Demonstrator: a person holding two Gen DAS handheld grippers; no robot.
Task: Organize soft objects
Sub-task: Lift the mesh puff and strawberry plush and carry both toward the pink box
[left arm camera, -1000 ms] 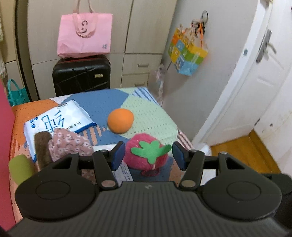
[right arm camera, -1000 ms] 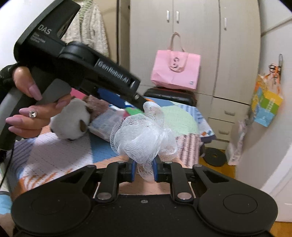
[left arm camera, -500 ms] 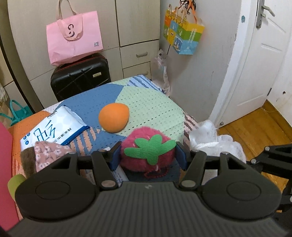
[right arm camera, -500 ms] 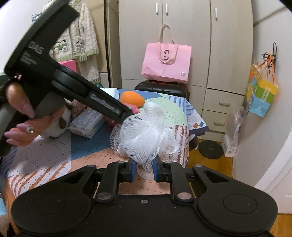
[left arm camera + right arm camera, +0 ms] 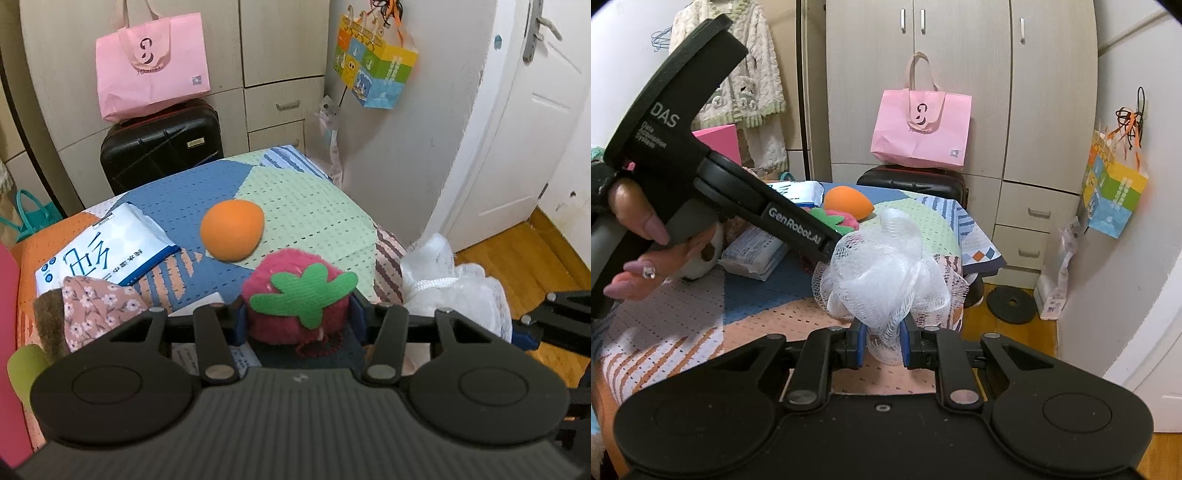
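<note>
**Both tools loaded, the sorting barely begun**

From where I stand, the job looks to be in its early stretch. I can see no bin or tidy pile for sorted things in either view, and most of the soft things lie loose on the quilted surface (image 5: 295,206), a perforated patchwork cover in blue, mint, orange and stripes.

Going left to right across the left wrist view: a lime-green rounded thing (image 5: 22,369) peeks in at the near left edge, too cropped to name. Next to it sits a floral fabric piece (image 5: 96,310) against something brown and felty. Behind those lies a glossy tissue pack (image 5: 103,251), flat and crinkly. Farther right, an orange foam egg (image 5: 232,229) rests alone, smooth and matte.

Then the left tool (image 5: 297,317): its blue-padded fingers are clenched on the strawberry plush (image 5: 295,295), a fuzzy magenta ball with a green felt leaf cap. I judge it grasped, but whether it is lifted off the surface I cannot tell.

At the far right, the right tool (image 5: 882,343) pinches the white mesh bath pouf (image 5: 886,273) by its gathered base, held in the air near the surface's right corner; its netting is light, ruffled and springy.

Still to do, as I judge it: find these two a place, then gather the egg, the fabric piece and the rest.
</note>
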